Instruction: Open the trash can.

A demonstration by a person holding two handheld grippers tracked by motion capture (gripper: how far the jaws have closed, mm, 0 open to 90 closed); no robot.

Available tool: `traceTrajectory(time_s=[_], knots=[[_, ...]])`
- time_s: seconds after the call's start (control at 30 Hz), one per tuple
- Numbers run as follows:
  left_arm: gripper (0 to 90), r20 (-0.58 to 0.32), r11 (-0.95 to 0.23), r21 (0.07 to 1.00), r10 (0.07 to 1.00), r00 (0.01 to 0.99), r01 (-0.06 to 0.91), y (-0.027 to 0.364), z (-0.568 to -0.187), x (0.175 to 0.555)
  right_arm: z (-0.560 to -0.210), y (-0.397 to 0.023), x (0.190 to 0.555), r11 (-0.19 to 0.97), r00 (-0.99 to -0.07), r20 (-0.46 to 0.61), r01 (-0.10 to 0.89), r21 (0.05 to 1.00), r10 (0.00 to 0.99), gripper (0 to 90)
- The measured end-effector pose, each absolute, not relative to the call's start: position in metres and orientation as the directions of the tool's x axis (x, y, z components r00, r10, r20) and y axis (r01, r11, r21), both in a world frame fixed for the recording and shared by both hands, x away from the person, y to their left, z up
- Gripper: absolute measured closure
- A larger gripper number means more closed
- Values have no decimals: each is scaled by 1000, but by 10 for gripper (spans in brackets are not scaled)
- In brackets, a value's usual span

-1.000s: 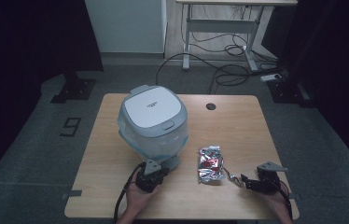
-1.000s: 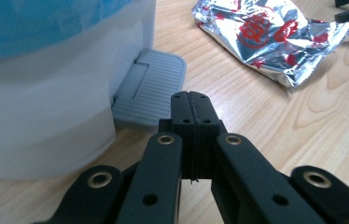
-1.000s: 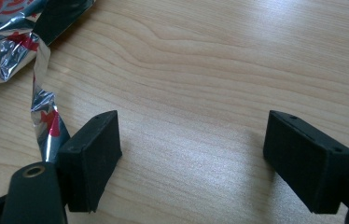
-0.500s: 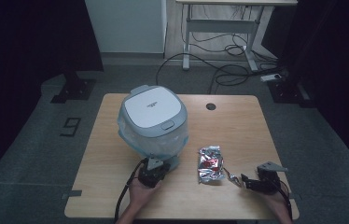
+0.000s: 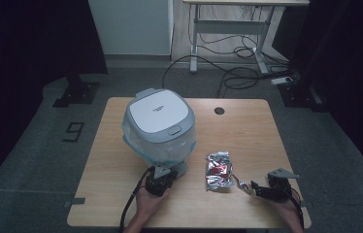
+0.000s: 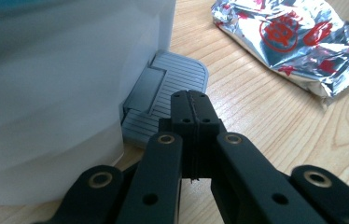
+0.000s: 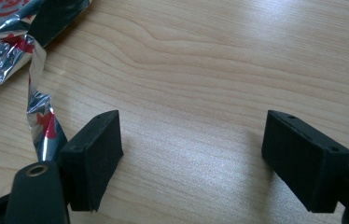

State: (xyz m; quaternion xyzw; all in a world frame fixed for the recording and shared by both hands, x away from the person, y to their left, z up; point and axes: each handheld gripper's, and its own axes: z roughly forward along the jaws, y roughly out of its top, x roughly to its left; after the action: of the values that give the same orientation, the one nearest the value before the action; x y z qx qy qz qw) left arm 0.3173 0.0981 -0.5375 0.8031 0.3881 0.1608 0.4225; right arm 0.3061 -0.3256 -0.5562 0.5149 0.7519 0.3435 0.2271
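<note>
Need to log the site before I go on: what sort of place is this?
Probably a lab or recording studio, not a home: a lone wooden table on grey floor, dark curtains around it, and loose cables under a bare desk behind.

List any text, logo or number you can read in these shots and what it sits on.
"9": a mirrored-looking numeral on the floor marker left of the table.
Bin lid: a small dark wordmark, too small to read.
Foil packet: a round red emblem and red print, crumpled and cropped, not legible.
Nothing readable on the pedal, the left tool or the right tool.
</note>
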Motion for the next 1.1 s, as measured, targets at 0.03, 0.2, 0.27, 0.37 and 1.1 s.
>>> traceTrajectory(time_s=[0.03,0.2,0.27,0.37,1.1], knots=[[900,-70,-342,803,759,647,488,98,-538,317,-556,-326,306,234,-367,12,618,750,930,196],[900,-47,-362,793,766,641,490,95,-539,316,-556,-325,306,232,-364,12,619,750,931,197],[900,-23,-380,790,767,642,482,92,-541,315,-556,-325,306,232,-364,12,618,751,931,197],[900,7,-412,774,765,644,480,89,-543,315,-556,-325,306,232,-363,11,619,751,932,197],[900,-24,-389,778,766,643,493,92,-544,318,-556,-325,306,226,-354,11,620,751,935,202]])
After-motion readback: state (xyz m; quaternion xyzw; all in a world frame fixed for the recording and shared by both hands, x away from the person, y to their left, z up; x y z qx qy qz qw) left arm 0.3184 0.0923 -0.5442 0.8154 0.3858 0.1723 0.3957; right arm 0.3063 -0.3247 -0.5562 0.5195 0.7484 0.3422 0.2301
